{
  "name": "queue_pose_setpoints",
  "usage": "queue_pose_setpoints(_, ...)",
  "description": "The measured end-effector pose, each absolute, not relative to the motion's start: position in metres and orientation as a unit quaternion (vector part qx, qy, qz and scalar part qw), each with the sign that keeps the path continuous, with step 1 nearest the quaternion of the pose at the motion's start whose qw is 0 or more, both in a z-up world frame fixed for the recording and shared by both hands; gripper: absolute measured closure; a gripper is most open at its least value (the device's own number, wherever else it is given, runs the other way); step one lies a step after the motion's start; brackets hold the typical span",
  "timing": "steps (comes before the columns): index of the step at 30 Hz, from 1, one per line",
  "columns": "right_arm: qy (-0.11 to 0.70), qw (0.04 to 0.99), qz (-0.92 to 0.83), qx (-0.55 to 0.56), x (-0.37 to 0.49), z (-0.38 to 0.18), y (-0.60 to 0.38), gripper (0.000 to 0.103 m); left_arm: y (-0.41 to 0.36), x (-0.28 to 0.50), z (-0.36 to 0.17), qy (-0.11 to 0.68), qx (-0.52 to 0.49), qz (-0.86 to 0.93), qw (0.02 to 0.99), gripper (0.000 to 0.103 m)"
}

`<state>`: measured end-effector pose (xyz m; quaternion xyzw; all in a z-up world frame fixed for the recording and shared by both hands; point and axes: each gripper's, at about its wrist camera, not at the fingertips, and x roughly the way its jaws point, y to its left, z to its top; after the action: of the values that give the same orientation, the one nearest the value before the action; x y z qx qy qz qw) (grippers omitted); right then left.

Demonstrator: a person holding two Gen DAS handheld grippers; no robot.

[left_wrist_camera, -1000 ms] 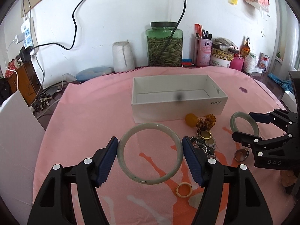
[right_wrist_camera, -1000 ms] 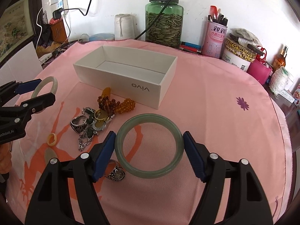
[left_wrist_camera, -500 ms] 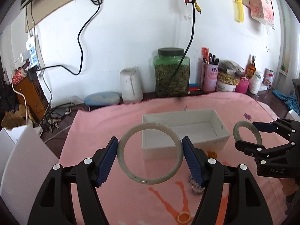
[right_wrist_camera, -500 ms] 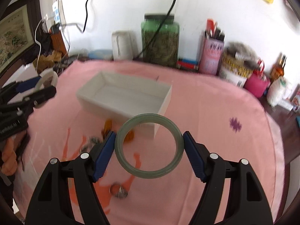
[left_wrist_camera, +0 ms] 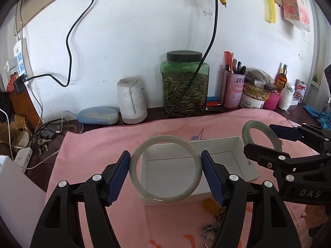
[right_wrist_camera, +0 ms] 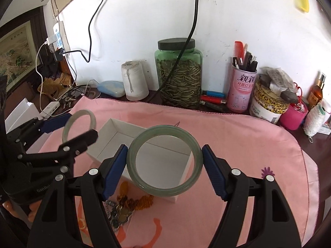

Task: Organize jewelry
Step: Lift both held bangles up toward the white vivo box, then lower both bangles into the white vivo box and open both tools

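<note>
The left gripper (left_wrist_camera: 165, 170) holds a pale green bangle (left_wrist_camera: 165, 170) clamped across its width between its two blue-padded fingers (left_wrist_camera: 118, 178), which stand apart only as far as the ring forces them. The ring stands roughly upright, facing the camera, above the near left part of the white box (left_wrist_camera: 238, 157). In the right wrist view this same left gripper (right_wrist_camera: 79, 125) shows at the left edge, its bangle raised just left of the box.

The right gripper (right_wrist_camera: 164, 168) likewise has its fingers (right_wrist_camera: 215, 175) pressed against the two sides of a darker green bangle (right_wrist_camera: 164, 168), held up above the near right corner of the box.

The white box is open-topped and sits on the pink cloth of the table (right_wrist_camera: 248, 144); what shows of its inside is bare. Just in front of it on the cloth lies a heap of loose jewelry (right_wrist_camera: 124, 208): amber beads, metal rings and chains.

Along the wall behind, from left to right, stand a white spool of thread (right_wrist_camera: 134, 80), a green glass jar (right_wrist_camera: 178, 74) filled with pale seeds under a dark lid, and a pink can (right_wrist_camera: 241, 88) holding combs and pens.
</note>
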<state>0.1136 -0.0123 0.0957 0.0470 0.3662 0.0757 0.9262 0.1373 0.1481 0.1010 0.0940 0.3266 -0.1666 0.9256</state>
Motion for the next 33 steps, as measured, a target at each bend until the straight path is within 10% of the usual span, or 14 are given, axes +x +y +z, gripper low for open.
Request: queue_pose_setpoints(33,0.409,0.907,0.099,0.031,0.143,0.055,-0.003,0.034,0.148,0.168,0.059,0.389,0.084,-0.168,0.902,0.034)
